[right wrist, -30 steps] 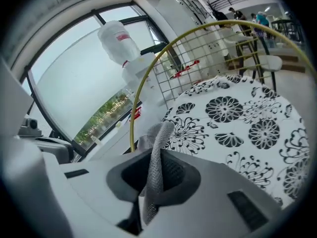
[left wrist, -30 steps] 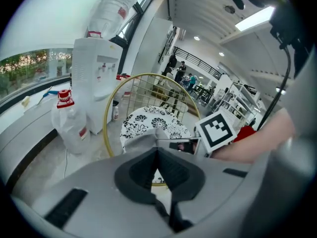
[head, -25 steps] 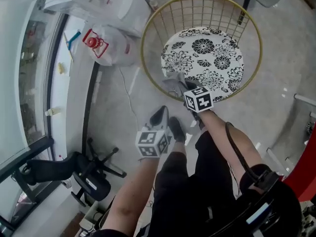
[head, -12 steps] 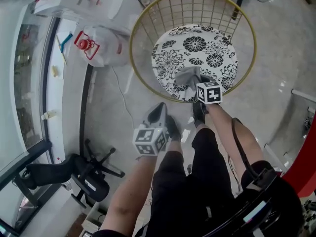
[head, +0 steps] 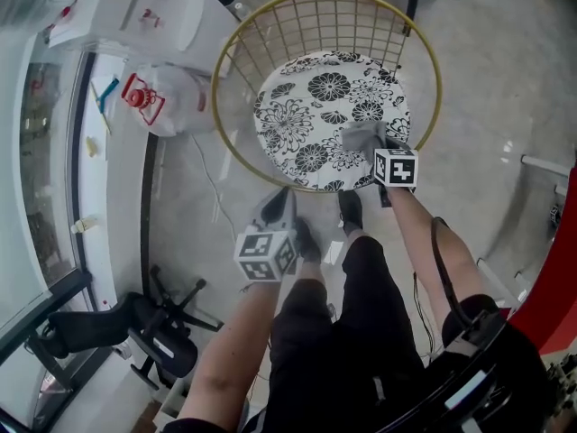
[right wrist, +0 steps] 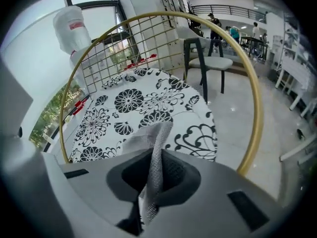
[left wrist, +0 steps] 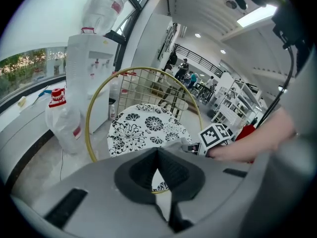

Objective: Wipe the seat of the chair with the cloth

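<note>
The chair has a gold wire frame (head: pixel 236 39) and a round black-and-white floral seat (head: pixel 311 115). In the head view my right gripper (head: pixel 372 149) is over the seat's front right part, shut on a grey cloth (head: pixel 361 137) that lies against the cushion. The right gripper view shows the cloth (right wrist: pixel 156 145) pinched between the jaws, with the floral seat (right wrist: pixel 129 100) just beyond. My left gripper (head: pixel 277 208) hangs below the chair's front rim, off the seat. In the left gripper view its jaws (left wrist: pixel 158 151) are shut and hold nothing.
A white water dispenser (head: pixel 149 12) and a plastic jug with a red cap (head: pixel 153 102) stand left of the chair. A black office chair base (head: pixel 149 327) lies at lower left. Another chair (right wrist: pixel 210 61) stands behind. My feet (head: pixel 350 210) are at the chair's front.
My right gripper has dragged the cloth from the seat's front left across to its front right. The left gripper has stayed low in front of the chair.
</note>
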`<action>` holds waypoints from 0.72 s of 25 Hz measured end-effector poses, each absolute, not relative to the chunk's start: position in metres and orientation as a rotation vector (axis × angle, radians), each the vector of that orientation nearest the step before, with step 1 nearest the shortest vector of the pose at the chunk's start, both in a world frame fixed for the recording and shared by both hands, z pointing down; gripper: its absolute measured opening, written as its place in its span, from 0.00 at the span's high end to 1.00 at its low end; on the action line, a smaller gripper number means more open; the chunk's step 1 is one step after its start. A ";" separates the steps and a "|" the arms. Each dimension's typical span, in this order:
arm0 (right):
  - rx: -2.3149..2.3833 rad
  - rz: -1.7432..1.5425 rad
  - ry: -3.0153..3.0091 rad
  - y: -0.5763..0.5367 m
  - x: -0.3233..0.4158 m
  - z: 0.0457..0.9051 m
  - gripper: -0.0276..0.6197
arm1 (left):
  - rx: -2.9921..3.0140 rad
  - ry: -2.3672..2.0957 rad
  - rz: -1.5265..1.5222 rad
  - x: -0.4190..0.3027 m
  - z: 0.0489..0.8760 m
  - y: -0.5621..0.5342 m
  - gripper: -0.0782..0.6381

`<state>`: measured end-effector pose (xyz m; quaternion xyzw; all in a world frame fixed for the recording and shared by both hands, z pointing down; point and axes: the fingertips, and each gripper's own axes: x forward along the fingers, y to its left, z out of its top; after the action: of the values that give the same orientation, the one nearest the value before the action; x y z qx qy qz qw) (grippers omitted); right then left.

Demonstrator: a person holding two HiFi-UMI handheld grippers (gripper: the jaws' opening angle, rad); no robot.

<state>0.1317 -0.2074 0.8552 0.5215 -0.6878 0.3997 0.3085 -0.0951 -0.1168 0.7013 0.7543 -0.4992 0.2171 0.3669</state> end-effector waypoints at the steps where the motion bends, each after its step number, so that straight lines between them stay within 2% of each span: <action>1: 1.393 1.052 -1.801 -0.207 0.141 0.854 0.92 | 1.942 -1.279 0.559 -0.091 0.700 -0.118 0.88; 11: 1.467 0.980 -1.739 -0.210 0.203 0.826 0.92 | 1.990 -1.258 0.559 -0.059 0.686 -0.131 0.88; 18: 1.417 1.009 -1.872 -0.208 0.168 0.774 0.92 | 1.978 -1.310 0.537 -0.057 0.657 -0.142 0.88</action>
<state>0.1675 -0.2080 0.7744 0.5309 -0.7013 0.3780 0.2888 -0.0574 -0.1416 0.6569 0.7626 -0.5052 0.2070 0.3470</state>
